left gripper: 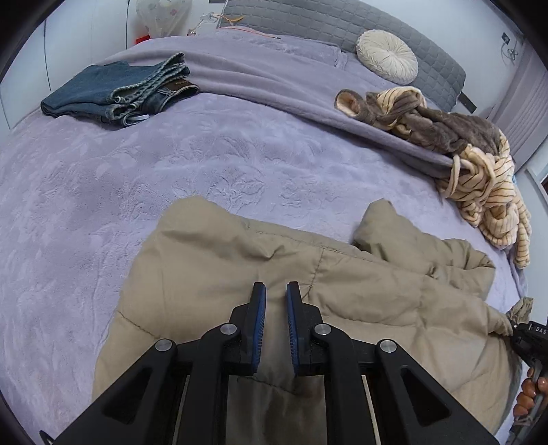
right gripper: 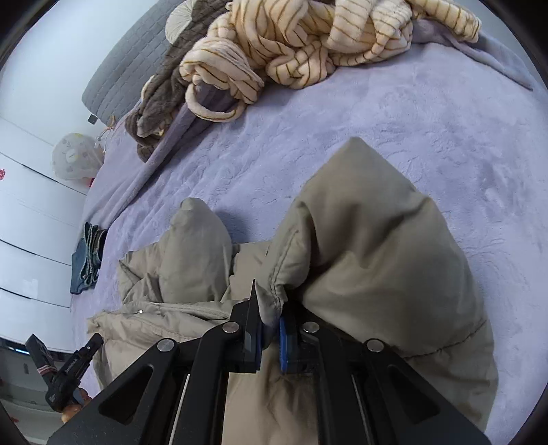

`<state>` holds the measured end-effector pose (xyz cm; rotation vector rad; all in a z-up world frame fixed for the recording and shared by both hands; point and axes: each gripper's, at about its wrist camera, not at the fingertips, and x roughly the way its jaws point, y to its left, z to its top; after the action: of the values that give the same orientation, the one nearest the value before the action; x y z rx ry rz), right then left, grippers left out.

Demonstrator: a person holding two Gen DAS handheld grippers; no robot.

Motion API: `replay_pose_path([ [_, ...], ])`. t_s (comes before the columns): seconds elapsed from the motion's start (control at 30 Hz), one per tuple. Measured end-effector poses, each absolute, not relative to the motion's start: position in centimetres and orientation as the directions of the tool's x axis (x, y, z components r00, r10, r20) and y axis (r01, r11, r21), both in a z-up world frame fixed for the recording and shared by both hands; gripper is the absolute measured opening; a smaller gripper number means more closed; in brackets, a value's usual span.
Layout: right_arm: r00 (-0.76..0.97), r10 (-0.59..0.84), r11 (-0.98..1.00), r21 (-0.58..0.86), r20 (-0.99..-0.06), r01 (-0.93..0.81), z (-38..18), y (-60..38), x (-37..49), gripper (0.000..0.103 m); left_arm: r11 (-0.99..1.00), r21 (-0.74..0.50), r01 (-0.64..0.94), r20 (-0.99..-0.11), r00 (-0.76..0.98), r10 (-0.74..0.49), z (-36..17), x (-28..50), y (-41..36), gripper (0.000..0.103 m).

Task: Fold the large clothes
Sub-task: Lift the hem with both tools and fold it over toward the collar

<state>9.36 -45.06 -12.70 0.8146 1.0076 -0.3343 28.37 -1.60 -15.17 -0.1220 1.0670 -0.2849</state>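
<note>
A beige padded jacket [left gripper: 359,291] lies bunched on the purple bed cover [left gripper: 137,188]. My left gripper [left gripper: 275,287] is over its near left part, pointing steeply down. Its blue pads stand close together with beige cloth running between them. In the right wrist view, my right gripper [right gripper: 270,308] is shut on a seamed edge of the jacket [right gripper: 370,256], which rises in a puffy fold over the right finger. The right gripper [left gripper: 524,335] also shows at the edge of the left wrist view, pinching a tuft of the jacket. The left gripper's body [right gripper: 78,359] shows low left in the right wrist view.
Folded blue jeans [left gripper: 113,92] lie at the far left of the bed. A heap of striped cream and brown fleece [left gripper: 486,191] sits at the far right on a folded-back blanket edge. A round cushion [left gripper: 387,56] leans on the grey headboard [left gripper: 325,20].
</note>
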Motion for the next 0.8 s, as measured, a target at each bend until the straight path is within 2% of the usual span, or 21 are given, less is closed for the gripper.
replay_pose_path([
  [0.23,0.515,0.112,0.720,0.426,-0.850,0.548,-15.2,-45.0,11.8,0.006,0.966,-0.194,0.173,-0.844,0.472,-0.254,-18.2,29.9,-2.6,0.015],
  [0.43,0.504,0.154,0.690,0.458,-0.850,0.561,-14.5,-45.5,11.5,0.009,0.972,-0.162,0.170,-0.849,0.479,-0.225,-16.6,29.9,-1.8,0.015],
  [0.53,0.509,0.149,0.703,0.453,-0.848,0.549,-12.6,-45.4,10.8,0.019,0.965,-0.137,0.226,-0.832,0.502,-0.236,-14.2,28.6,-1.4,0.015],
  [0.57,0.516,0.141,0.710,0.450,-0.845,0.542,-11.7,-45.3,10.2,0.028,0.960,-0.135,0.247,-0.827,0.505,-0.246,-13.4,28.1,-1.3,0.015],
  [0.6,0.529,0.139,0.713,0.455,-0.837,0.534,-10.9,-45.2,9.6,0.043,0.951,-0.137,0.277,-0.823,0.503,-0.264,-12.7,27.5,-1.3,0.015],
  [0.67,0.564,0.143,0.718,0.477,-0.814,0.507,-9.5,-44.7,8.7,0.061,0.932,-0.145,0.332,-0.813,0.496,-0.303,-11.4,26.4,-1.7,0.015],
  [0.73,0.558,0.146,0.744,0.462,-0.817,0.482,-8.5,-43.6,8.2,0.059,0.905,-0.172,0.389,-0.802,0.478,-0.358,-10.5,25.3,-2.4,0.015],
  [0.77,0.556,0.152,0.759,0.457,-0.817,0.464,-8.3,-42.9,8.2,0.038,0.885,-0.198,0.421,-0.792,0.463,-0.398,-10.2,24.7,-3.0,0.015],
  [0.8,0.546,0.174,0.772,0.458,-0.819,0.441,-8.3,-42.0,8.3,0.007,0.863,-0.226,0.452,-0.782,0.444,-0.438,-10.0,24.1,-3.6,0.015],
])
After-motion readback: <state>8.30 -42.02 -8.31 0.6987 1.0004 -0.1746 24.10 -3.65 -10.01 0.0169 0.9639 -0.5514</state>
